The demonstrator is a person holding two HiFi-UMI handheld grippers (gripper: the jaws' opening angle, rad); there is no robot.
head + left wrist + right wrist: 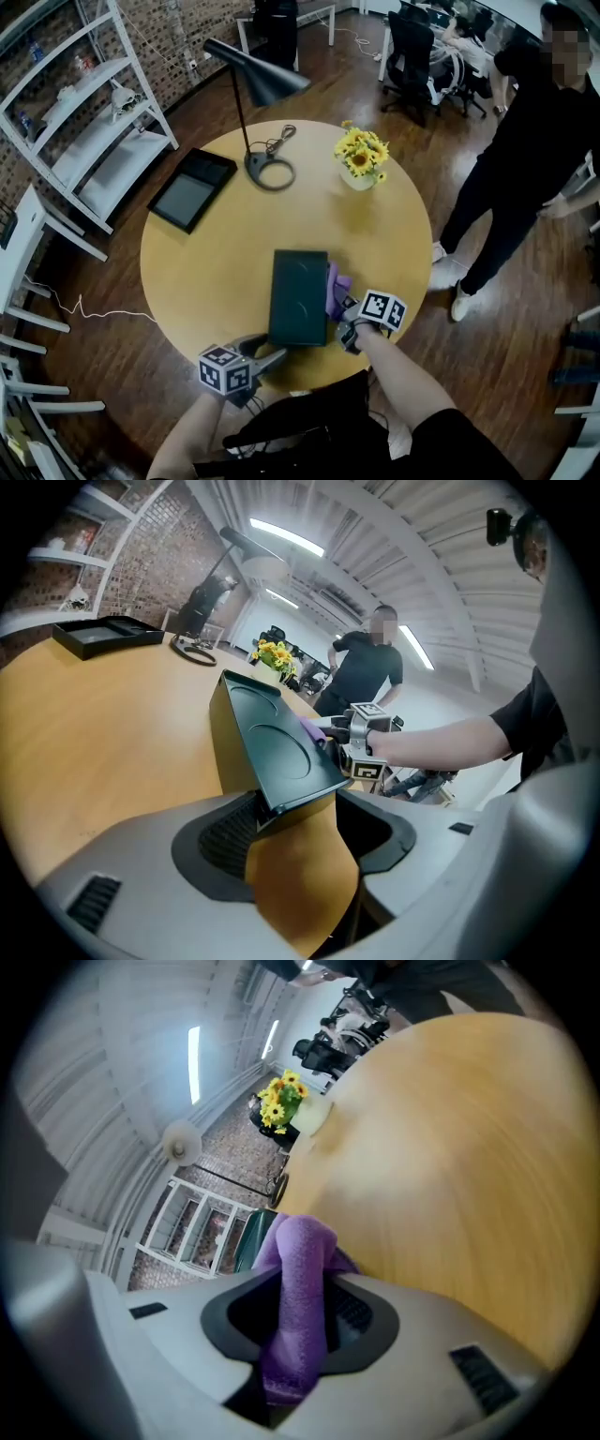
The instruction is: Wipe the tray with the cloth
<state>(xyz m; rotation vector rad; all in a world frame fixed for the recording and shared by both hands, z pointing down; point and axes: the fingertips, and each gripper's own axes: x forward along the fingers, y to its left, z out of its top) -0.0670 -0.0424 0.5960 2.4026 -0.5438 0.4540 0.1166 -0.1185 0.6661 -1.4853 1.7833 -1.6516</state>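
1. A round wooden bench stands on a dark wood floor. White shelves are at the left and a person stands at the right
2. Along the far side of the bench, from left to right, are a shallow black pan with nothing in it, a black lamp, and a white pot holding yellow flowers
3. The left tool sits at the near left corner of the tray. Its jaws stand wide apart: that corner lies against one pad, and bare bench shows between it and the other, so nothing is clamped
4. The dark green tray lies flat near the front edge of the bench. It has a round recess in its floor and is empty
5. The purple cloth hangs just beside the tray's right rim, not yet on its floor
6. The right tool is closed on the cloth, pinching a thick fold that sticks out past its jaws
7. Judged from this, the wipe has barely begun. To do it well, the left tool should close on the corner to steady the tray, and the right should press the cloth flat and sweep the floor, the recess and the rim corners
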